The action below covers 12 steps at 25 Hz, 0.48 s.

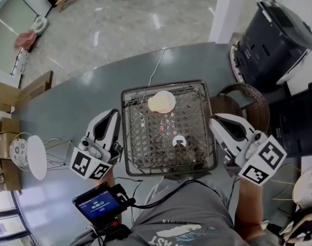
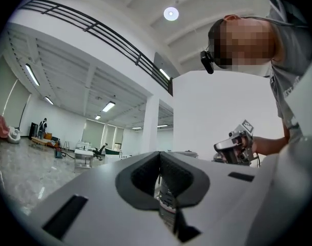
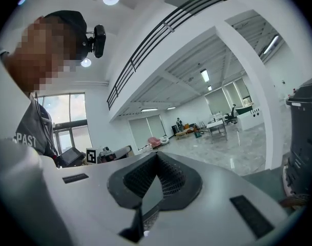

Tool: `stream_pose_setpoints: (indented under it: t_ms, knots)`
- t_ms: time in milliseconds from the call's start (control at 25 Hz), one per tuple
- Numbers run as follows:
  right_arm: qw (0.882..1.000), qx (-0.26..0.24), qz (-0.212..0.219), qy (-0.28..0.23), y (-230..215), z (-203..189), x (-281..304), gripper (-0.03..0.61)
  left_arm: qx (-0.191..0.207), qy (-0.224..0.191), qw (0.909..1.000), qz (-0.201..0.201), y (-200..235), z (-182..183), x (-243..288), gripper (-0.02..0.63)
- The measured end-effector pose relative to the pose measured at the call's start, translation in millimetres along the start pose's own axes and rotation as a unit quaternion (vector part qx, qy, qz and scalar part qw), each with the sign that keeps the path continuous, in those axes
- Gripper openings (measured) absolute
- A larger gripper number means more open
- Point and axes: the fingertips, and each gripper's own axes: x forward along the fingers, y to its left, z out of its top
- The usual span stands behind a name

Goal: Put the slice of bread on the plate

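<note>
Head view: grey bench (image 1: 68, 106) carries a wire tray (image 1: 126, 132) at its centre. Our left claw (image 1: 113, 114) and right claw (image 1: 215, 120) hang level on either side of the tray, well clear of it. The left gripper view shows the left claw (image 2: 159, 155) clenched on nothing, and the right gripper view shows the same for the right claw (image 3: 157, 155).

Toward the tray's far end lies a pale tan round that we take for the slice of bread (image 1: 154, 103). It touches what we read as a white plate (image 1: 169, 100); which overlaps which we cannot tell.

Judgement: placing looks done, or nearly.

If the slice needs seating:
- bring one claw down from above, released wide
- nip the crust edge lightly, as soft crumb will dent
- keep the tips off the mesh so they don't snag
</note>
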Motion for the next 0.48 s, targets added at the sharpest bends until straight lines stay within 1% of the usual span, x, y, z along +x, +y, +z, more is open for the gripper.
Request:
stream_pose_setpoints:
  t_ms: [160, 280, 480]
  knots:
    - [1.0, -0.015, -0.003, -0.011, 10.6, 5.7, -5.9, 0.006, 0.016, -0.017, 0.9997, -0.01, -5.4, 21.9, -8.0, 0.008]
    - [1.0, -0.022, -0.01, -0.017, 22.9, 12.5, -6.9, 0.006, 0.018, -0.026, 0.9993, -0.018, -5.6, 37.3, -18.3, 0.008]
    - [0.999, -0.018, -0.02, -0.018, 37.9, 16.3, -8.9, 0.006, 0.01, -0.018, 0.9993, -0.03, -6.3, 46.6, -36.9, 0.008]
